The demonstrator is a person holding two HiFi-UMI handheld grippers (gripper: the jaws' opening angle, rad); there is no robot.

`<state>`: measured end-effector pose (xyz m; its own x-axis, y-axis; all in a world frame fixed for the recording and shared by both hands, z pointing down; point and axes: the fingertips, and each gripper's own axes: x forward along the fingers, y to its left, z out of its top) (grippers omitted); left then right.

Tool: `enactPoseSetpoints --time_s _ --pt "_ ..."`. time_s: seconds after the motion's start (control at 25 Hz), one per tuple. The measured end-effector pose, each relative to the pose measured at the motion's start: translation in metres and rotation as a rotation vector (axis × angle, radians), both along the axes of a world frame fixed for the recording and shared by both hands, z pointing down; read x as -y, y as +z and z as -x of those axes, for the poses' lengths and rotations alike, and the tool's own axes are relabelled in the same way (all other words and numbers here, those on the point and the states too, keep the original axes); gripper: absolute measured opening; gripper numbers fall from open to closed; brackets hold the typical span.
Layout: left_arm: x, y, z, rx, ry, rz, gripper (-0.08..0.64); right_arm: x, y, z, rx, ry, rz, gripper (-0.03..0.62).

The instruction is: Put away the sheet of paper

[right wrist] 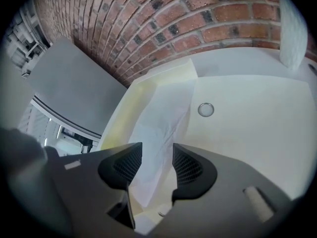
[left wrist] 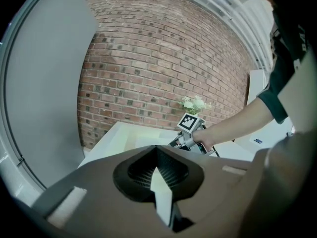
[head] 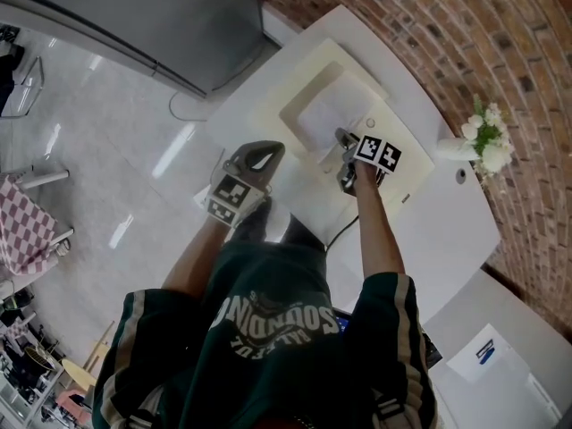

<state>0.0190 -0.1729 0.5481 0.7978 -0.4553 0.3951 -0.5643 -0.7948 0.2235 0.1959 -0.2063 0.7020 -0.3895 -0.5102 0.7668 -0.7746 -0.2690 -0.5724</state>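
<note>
A white sheet of paper (head: 329, 114) lies in the sunken tray of a cream-coloured machine (head: 268, 105) on the white table. My right gripper (head: 342, 138) hovers over the near edge of the tray, open. In the right gripper view the paper (right wrist: 163, 123) lies flat beneath and beyond the spread jaws of my right gripper (right wrist: 156, 148), and neither pad touches it. My left gripper (head: 273, 148) is at the table's left edge, apart from the machine, shut with nothing in it. From the left gripper view (left wrist: 156, 150) the right gripper (left wrist: 182, 141) shows ahead over the machine.
A white vase of flowers (head: 483, 141) stands at the table's right end by the brick wall (head: 429, 25). A round button (right wrist: 206, 109) sits on the machine's flat top right of the tray. A black cable (head: 344, 226) hangs off the near edge. A grey panel (head: 134, 16) stands to the left.
</note>
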Motion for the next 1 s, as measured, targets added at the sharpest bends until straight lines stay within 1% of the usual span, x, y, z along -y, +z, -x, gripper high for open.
enactPoseSetpoints --time_s 0.12,0.24,0.4,0.48,0.56,0.64,0.76,0.88,1.0 --pt "-0.002 -0.005 -0.006 -0.008 0.021 -0.010 0.011 -0.008 -0.006 -0.009 -0.007 0.028 -0.010 0.186" --pt "-0.003 -0.010 -0.011 -0.013 0.043 -0.024 0.011 -0.015 -0.015 -0.013 -0.006 0.052 -0.032 0.152" --pt "-0.005 -0.018 -0.017 -0.021 0.076 -0.043 0.011 -0.026 -0.031 -0.018 -0.020 0.088 -0.073 0.129" --pt "-0.007 -0.022 -0.021 -0.027 0.092 -0.053 0.011 -0.032 -0.041 -0.022 -0.045 0.100 -0.105 0.088" --pt "-0.009 -0.027 -0.025 -0.033 0.107 -0.063 0.011 -0.037 -0.053 -0.027 -0.080 0.109 -0.149 0.031" --pt "-0.011 -0.031 -0.029 -0.038 0.124 -0.072 0.011 -0.042 -0.066 -0.031 -0.110 0.114 -0.196 0.002" --pt "-0.015 -0.038 -0.033 -0.044 0.149 -0.086 0.011 -0.049 -0.090 -0.035 -0.159 0.136 -0.273 0.002" --pt "-0.019 -0.045 -0.037 -0.049 0.175 -0.102 0.011 -0.058 -0.117 -0.042 -0.223 0.180 -0.352 0.002" --pt "-0.023 -0.051 -0.041 -0.053 0.201 -0.113 0.011 -0.067 -0.142 -0.046 -0.265 0.216 -0.417 0.002"
